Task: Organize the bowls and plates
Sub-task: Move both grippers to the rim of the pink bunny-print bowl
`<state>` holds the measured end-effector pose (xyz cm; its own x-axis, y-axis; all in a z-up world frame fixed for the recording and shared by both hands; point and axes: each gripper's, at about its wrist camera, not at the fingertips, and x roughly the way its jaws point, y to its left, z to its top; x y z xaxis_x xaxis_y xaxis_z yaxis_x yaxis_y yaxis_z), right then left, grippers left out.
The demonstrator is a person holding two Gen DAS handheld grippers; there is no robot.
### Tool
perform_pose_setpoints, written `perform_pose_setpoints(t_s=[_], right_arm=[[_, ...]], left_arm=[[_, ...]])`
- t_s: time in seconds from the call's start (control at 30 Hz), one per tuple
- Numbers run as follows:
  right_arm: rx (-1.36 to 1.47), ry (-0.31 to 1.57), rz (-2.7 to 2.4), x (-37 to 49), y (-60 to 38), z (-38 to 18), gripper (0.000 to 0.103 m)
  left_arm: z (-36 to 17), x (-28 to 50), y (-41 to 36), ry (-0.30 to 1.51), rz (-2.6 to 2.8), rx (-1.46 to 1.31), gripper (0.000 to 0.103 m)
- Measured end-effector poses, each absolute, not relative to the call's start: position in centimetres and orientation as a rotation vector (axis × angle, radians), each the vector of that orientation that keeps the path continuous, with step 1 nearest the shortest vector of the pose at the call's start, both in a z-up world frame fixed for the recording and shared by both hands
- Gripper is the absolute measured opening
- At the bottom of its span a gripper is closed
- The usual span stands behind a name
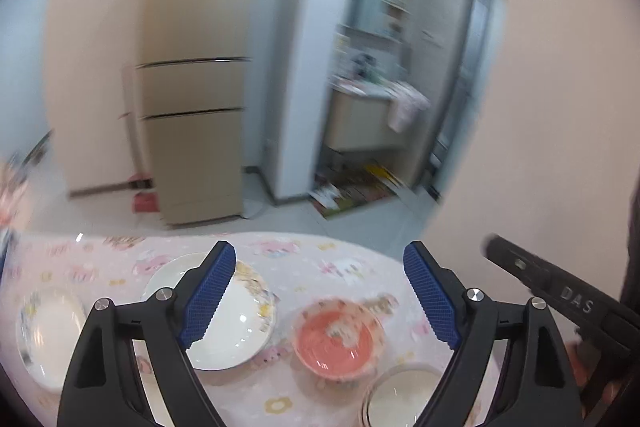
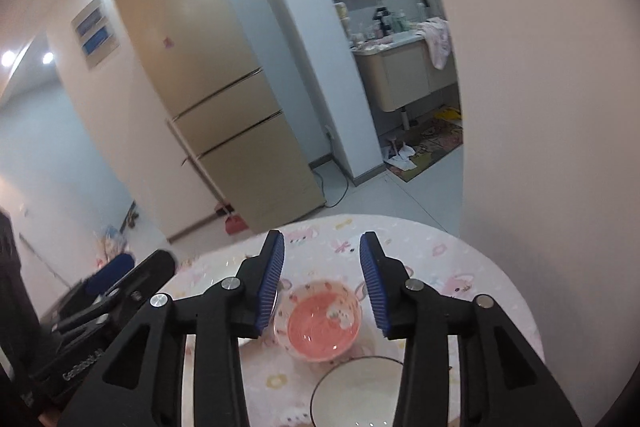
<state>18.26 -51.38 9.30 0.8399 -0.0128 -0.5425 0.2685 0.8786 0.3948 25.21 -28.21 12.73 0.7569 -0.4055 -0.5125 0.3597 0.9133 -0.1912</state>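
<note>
A pink bowl [image 1: 336,341] [image 2: 322,325] stands on the round table with the pink cartoon cloth [image 1: 304,259] [image 2: 460,267]. Left of it lies a large white plate [image 1: 236,327] with a patterned rim, and another patterned plate [image 1: 48,327] lies at the far left. A white bowl [image 1: 400,397] [image 2: 356,391] with a dark rim sits nearest me. My left gripper [image 1: 320,293] hangs above the table, open wide, nothing between its blue pads. My right gripper [image 2: 322,281] is also open above the pink bowl, with nothing in it, and its black body [image 1: 560,295] shows at right.
Beyond the table's far edge is grey tiled floor, a beige fridge [image 1: 192,107] [image 2: 224,99] and a white pillar [image 2: 320,67]. A washbasin cabinet [image 2: 404,75] with a towel stands behind. A plain wall [image 2: 540,107] runs close on the right. The left gripper's body [image 2: 112,299] shows at left.
</note>
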Motion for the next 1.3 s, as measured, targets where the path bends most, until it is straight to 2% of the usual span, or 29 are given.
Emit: perform_pose_setpoints(t_s=[0.13,0.33,0.5,0.67,0.7,0.73,0.8,0.83,0.87,0.93,1.03,1.3], right_arm=[[0.543,0.572,-0.212,20.2,-53.2,8.8,0.039],[0.366,0.743,-0.077,23.6,-51.3,5.6,0.046],[0.355,0.818,-0.065,25.8,-49.5,3.5,0.046],[0.362,0.869,-0.07,27.0,-49.4,2.1,0.046],[0.357,0.885,-0.082,27.1,-49.9,1.8,0.043],[0.323,0.904,-0.093,27.4,-49.7,1.4,0.024],[0.275,0.94,-0.081,28.0,-49.2,0.7,0.015],[0.292,0.95,-0.065,28.3,-49.4,0.3,0.015],[0.314,0.962,-0.057,28.4,-49.7,0.1,0.015],[0.326,0.991,-0.049,28.8,-49.8,-0.7,0.015],[0.301,1.029,-0.047,29.3,-49.3,-1.6,0.015],[0.246,1.121,-0.035,30.4,-48.7,-4.1,0.015]], left_arm=[[11.4,27.2,-27.9,0.634,-0.44,-0.152,0.088],[7.1,29.3,-28.4,0.745,-0.463,-0.114,0.088],[4.5,30.7,-29.9,0.827,-0.457,-0.003,0.088],[2.6,32.5,-29.3,0.924,-0.503,-0.065,0.088],[2.2,32.7,-29.3,0.936,-0.502,-0.061,0.086],[1.9,32.9,-29.7,0.953,-0.516,-0.043,0.08],[1.4,33.1,-30.1,0.974,-0.545,-0.016,0.071],[0.9,33.3,-30.2,0.988,-0.546,-0.011,0.066],[0.6,33.4,-30.2,0.998,-0.546,-0.011,0.056],[-0.1,34.0,-29.9,1.031,-0.538,-0.041,0.048],[-0.6,34.6,-29.3,1.055,-0.53,-0.096,0.043],[-2.8,35.4,-30.0,1.14,-0.523,-0.066,0.037]])
